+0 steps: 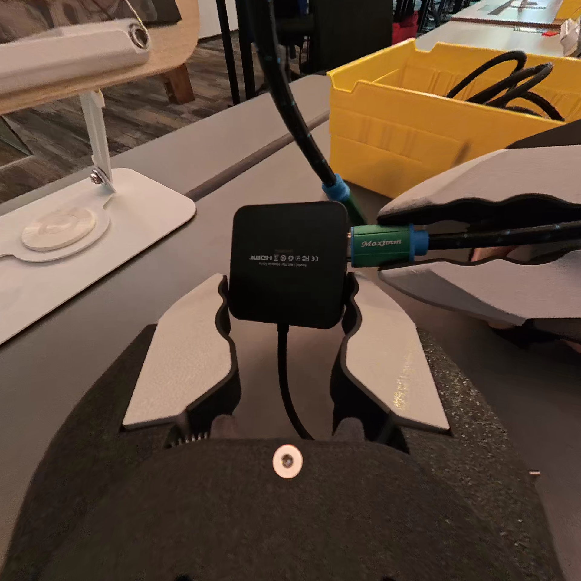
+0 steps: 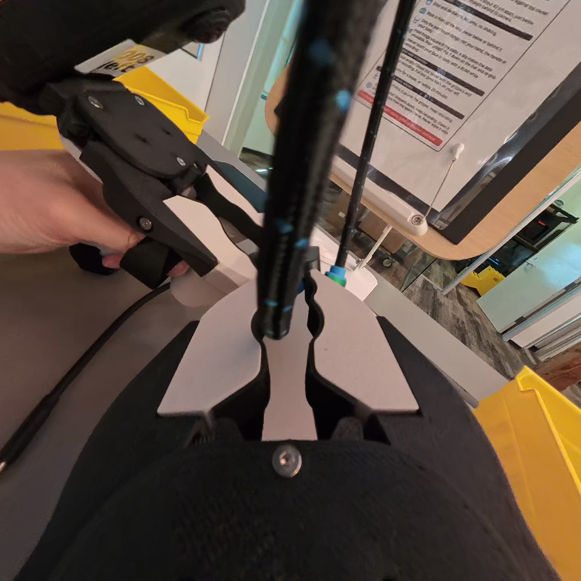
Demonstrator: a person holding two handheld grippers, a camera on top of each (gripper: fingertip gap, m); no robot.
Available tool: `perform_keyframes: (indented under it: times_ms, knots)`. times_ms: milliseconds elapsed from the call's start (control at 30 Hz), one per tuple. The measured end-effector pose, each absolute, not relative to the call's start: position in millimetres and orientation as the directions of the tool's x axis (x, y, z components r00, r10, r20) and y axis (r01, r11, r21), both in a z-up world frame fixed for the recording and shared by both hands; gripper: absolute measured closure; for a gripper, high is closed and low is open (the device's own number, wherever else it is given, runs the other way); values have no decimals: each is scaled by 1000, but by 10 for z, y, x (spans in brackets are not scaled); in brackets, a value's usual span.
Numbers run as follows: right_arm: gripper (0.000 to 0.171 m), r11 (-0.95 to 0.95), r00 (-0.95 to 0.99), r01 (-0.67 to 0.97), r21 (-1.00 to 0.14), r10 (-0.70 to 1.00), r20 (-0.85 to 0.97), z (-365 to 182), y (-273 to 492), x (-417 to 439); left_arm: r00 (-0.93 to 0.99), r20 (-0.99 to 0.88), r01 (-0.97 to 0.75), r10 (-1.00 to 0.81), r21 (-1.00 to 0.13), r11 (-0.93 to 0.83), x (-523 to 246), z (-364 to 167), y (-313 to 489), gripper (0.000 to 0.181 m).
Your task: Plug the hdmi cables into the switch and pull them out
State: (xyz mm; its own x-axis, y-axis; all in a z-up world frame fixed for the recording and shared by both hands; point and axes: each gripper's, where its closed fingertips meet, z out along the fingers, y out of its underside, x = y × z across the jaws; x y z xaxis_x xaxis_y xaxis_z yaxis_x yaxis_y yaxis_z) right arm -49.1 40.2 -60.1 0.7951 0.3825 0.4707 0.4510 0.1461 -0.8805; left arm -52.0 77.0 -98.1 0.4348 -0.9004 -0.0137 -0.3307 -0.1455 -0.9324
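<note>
The left gripper (image 1: 287,279) has its two fingers clamped on the lower sides of the switch (image 1: 286,261), a small matte black square with rounded corners, held up off the grey table (image 1: 176,163) at the centre of the left wrist frame. Its own thin black lead (image 1: 284,371) hangs down between the fingers.

From the right edge of that frame comes the right gripper (image 1: 379,242), its wavy black pads nearly closed on the rear of a green plug (image 1: 380,243) with a blue collar. The plug's metal tip sits right at the switch's right side; whether it is fully seated I cannot tell. A second green-and-blue plug (image 1: 341,196) already stands at the switch's far upper-right corner, its braided black cable (image 1: 292,103) arching to the top of the frame.

I judge this to be the plugging or unplugging of the side cable. The next move calls for a straight push or pull along the plug's axis, with the left grip steady so the light box does not twist.

In the right wrist frame the held cable (image 2: 283,195), thick, braided and flecked blue, crosses the middle. A glossy yellow bin (image 1: 408,125) with more coiled cable sits at the upper right of the left wrist frame, and a smooth white stand (image 1: 94,220) at the left.
</note>
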Motion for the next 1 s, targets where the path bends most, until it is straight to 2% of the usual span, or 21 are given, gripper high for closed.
perform_keyframes:
  times_ms: [200, 267, 300, 400, 467, 700, 733, 767, 833, 1000]
  knots:
    - [147, 102, 811, 465, -879, 348, 469, -640, 461, -459, 465, -116, -375, -878, -924, -77, -514, -986, 766, 112]
    - [164, 105, 807, 480, -871, 336, 485, -636, 461, -444, 467, -154, -408, -871, -911, -58, -484, -1020, 749, 112]
    - [163, 90, 810, 484, -870, 330, 485, -650, 471, -420, 477, -153, -402, -866, -914, -60, -480, -1009, 755, 112]
    - [159, 71, 834, 443, -894, 332, 440, -637, 480, -376, 487, -150, -382, -861, -923, -56, -485, -976, 765, 112]
    - [147, 50, 844, 416, -908, 350, 407, -645, 482, -371, 504, -164, -383, -848, -923, -49, -517, -968, 795, 112]
    - [145, -66, 867, 329, -942, 416, 274, -786, 515, -384, 513, -212, -420, -832, -907, -27, -575, -997, 828, 115]
    - [145, -89, 876, 309, -947, 415, 247, -799, 527, -378, 495, -229, -431, -838, -903, -8, -564, -1001, 801, 118]
    - [144, -123, 882, 302, -945, 413, 228, -833, 540, -369, 475, -261, -450, -840, -893, 23, -551, -1009, 768, 145]
    - [145, -183, 881, 320, -930, 417, 221, -939, 561, -355, 467, -313, -465, -827, -882, 72, -519, -992, 726, 165]
    - [150, -185, 879, 322, -929, 422, 221, -943, 563, -358, 457, -234, -444, -858, -896, 8, -465, -1031, 685, 166]
